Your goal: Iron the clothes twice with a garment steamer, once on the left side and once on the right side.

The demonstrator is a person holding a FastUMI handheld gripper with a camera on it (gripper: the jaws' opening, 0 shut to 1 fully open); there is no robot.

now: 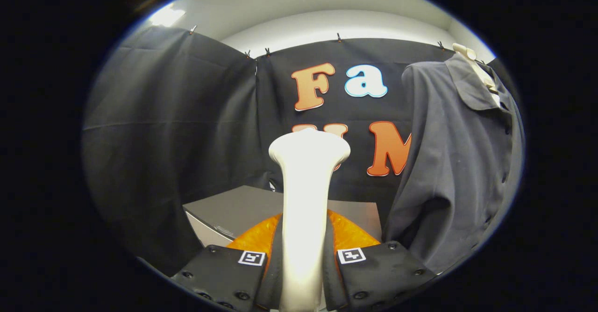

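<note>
Black cloth walls close in the booth, and the garment steamer is in hand with the shirt hanging off to the right.

Both fingers of the hand-held gripper (303,274) are clamped on the handle of the white garment steamer (306,200), which stands upright between them, its long axis running up and away to a flared head above. Just beyond the fingers lies a grey table (243,204) with something orange (348,235) showing either side of the handle. Farther right and slightly ahead, a dark grey polo shirt (460,162) hangs on a pale hanger (472,60), collar up, its length vertical and about parallel to the steamer. Steamer head and cloth are well apart, so I judge neither pass has begun; the next move is rightward, toward the shirt.
</note>
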